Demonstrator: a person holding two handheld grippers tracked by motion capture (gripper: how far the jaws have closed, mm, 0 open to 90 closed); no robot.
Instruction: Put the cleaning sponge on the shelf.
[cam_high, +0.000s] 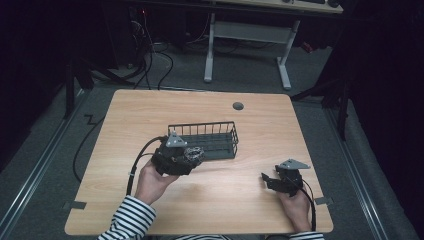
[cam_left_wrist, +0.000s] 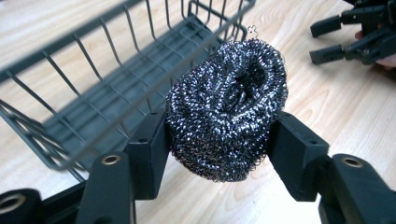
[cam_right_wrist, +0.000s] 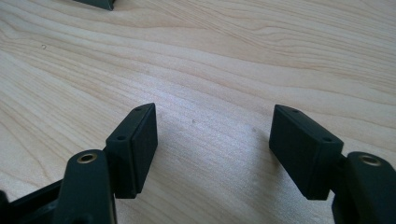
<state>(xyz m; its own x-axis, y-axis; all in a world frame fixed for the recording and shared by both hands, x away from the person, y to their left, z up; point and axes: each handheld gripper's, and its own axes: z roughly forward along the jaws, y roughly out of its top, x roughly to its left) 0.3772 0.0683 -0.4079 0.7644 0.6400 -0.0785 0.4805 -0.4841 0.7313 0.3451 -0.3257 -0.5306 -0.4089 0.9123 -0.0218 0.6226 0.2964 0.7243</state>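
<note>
— Steel wool first; where is it?

— Steel wool scourer (cam_left_wrist: 227, 107) sits between the two black jaws of the left gripper (cam_left_wrist: 219, 149); the jaws are closed onto its sides and press it a little, so it bulges above them; it is a dark, shiny ball of fine wire with a hollow at the top. In the high view the scourer (cam_high: 193, 153) is at the front end of the left gripper (cam_high: 187, 157), just beside the near left corner of the wire basket (cam_high: 220, 131); it is outside the basket, and I cannot tell if it touches the wire.

— And the basket itself?

— Dark grey wire, rectangular, it stands near the middle of the wooden counter (cam_high: 150, 110); in the left gripper view the basket (cam_left_wrist: 93, 84) lies to the left of the scourer, with nothing visible inside it.

— What about the other side?

— Right gripper (cam_high: 272, 179) is well apart, near the front right part of the counter, held by the person's right hand (cam_high: 296, 207); in its own view the right gripper (cam_right_wrist: 212, 140) has its jaws wide apart with bare counter (cam_right_wrist: 233, 56) between them; it holds nothing.

— The left hand?

— Left hand (cam_high: 152, 182), with a striped sleeve (cam_high: 127, 220), grasps the left gripper from behind; a black cable (cam_high: 137, 160) trails from it.
</note>
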